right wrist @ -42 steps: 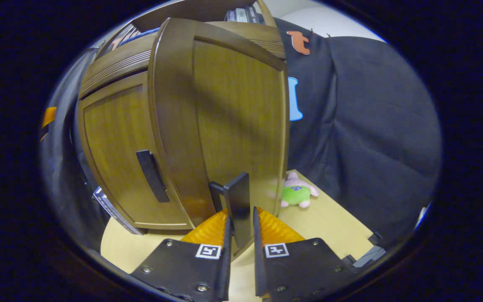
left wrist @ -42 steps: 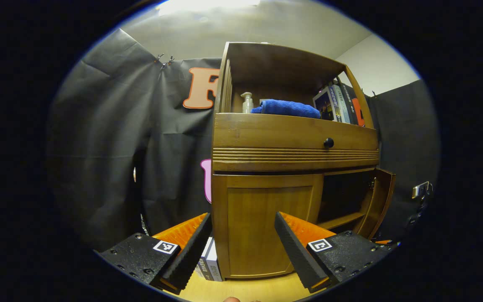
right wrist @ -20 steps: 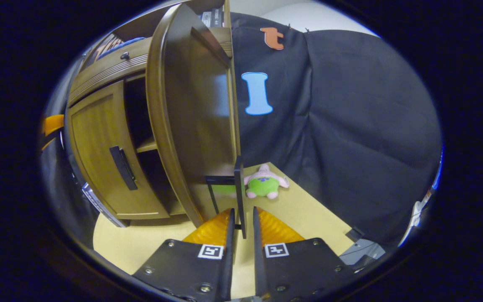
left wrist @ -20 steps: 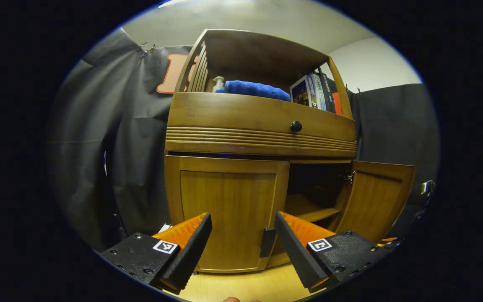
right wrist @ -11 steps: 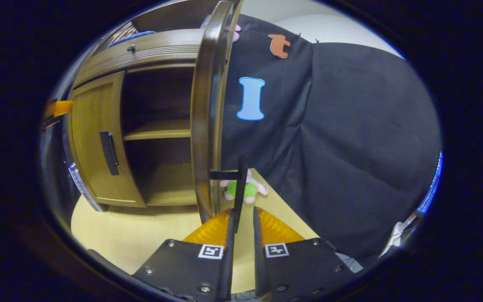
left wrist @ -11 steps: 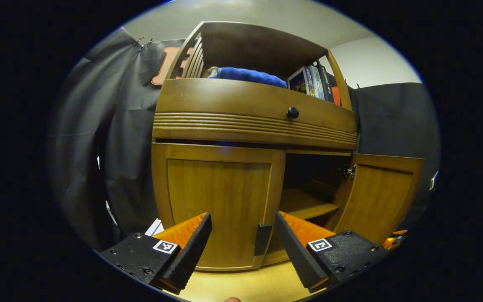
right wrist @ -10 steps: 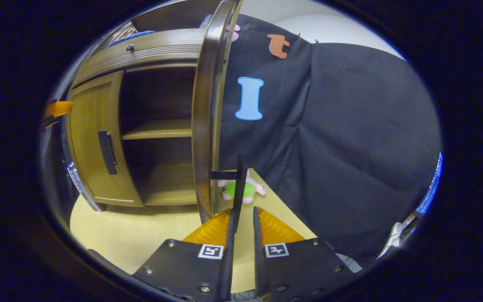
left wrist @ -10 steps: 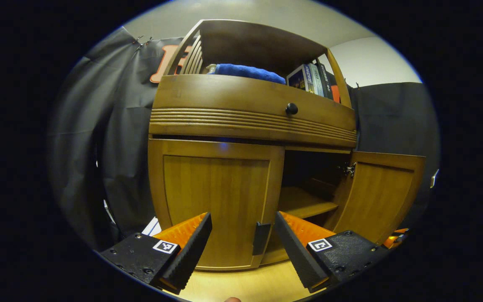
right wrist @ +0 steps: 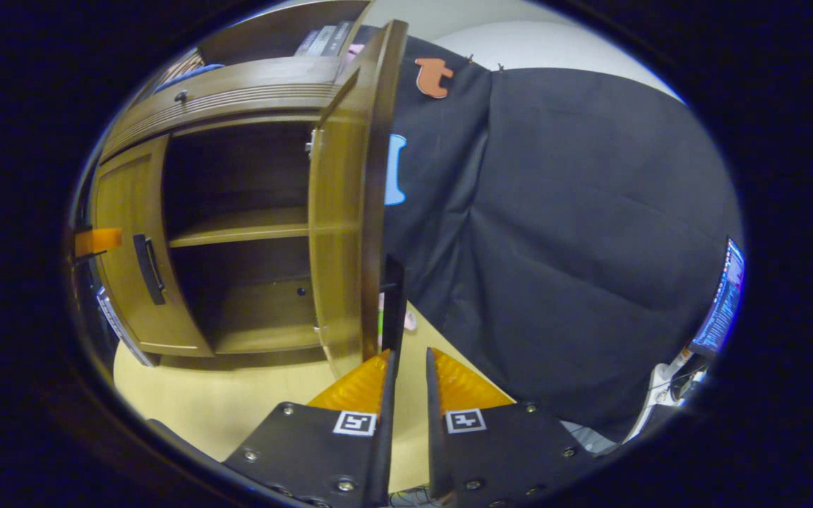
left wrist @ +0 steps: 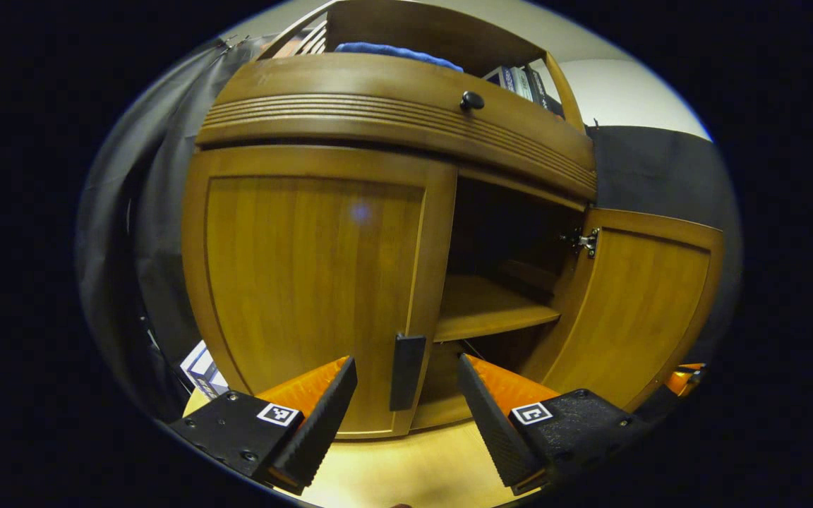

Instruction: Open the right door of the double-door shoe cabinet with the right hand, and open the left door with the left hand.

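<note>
- Right door (right wrist: 339,212) is swung wide, edge-on; right gripper (right wrist: 406,367) is pinched narrow, and I can't tell if it grips the door's handle (right wrist: 394,303).
- Left door (left wrist: 308,282) is shut; left gripper (left wrist: 403,384) gapes wide, straddling its handle (left wrist: 406,370) without touching.

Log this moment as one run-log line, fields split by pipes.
right door: swung open | right gripper: narrow gap around right door's handle, contact unclear | left door: closed | left gripper: open, straddling left handle
</note>
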Motion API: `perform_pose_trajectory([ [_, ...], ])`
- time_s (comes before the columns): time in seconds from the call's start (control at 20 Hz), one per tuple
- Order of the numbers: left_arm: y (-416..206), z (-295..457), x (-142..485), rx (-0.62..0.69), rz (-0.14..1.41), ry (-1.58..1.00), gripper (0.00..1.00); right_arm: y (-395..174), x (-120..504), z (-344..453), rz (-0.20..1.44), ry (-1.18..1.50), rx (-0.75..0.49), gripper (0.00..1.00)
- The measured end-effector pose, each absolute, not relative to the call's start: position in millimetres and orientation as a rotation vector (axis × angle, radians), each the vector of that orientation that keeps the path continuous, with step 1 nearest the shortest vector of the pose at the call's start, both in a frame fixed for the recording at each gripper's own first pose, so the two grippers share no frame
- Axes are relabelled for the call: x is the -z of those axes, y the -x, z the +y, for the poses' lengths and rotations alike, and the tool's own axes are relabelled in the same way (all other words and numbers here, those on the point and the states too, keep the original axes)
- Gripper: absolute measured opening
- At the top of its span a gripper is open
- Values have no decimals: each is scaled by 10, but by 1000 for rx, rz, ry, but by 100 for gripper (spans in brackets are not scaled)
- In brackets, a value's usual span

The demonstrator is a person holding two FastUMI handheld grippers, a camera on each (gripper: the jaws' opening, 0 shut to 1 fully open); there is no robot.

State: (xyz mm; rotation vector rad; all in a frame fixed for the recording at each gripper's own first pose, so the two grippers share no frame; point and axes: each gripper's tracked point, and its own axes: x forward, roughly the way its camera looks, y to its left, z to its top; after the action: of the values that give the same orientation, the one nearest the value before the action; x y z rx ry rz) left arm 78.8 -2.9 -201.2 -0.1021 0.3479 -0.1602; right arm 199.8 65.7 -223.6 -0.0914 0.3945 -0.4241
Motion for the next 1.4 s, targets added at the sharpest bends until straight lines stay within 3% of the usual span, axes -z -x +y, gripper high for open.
perform_pose_trajectory([
  [0.25,-1045,-17,2352,122,402,75,83,-2002,2235,772,399,43,385,22],
  [0.35,-1153,-14,2475,105,425,65,72,-1976,2248,750,410,53,380,22],
  [0.6,-1355,-30,2637,94,441,77,74,-1885,2282,740,450,47,393,22],
  [0.65,-1402,-55,2657,90,440,76,71,-1871,2285,747,455,40,398,22],
  [0.7,-1432,-89,2663,96,439,80,60,-1867,2286,760,458,32,402,22],
  [0.85,-1439,-99,2676,84,433,71,42,-1858,2287,753,460,20,411,22],
  [1.3,-1276,-96,2640,64,416,49,29,-1812,2297,778,476,11,399,22],
  [1.4,-1165,-92,2617,71,414,56,31,-1796,2309,799,489,5,394,31],
])
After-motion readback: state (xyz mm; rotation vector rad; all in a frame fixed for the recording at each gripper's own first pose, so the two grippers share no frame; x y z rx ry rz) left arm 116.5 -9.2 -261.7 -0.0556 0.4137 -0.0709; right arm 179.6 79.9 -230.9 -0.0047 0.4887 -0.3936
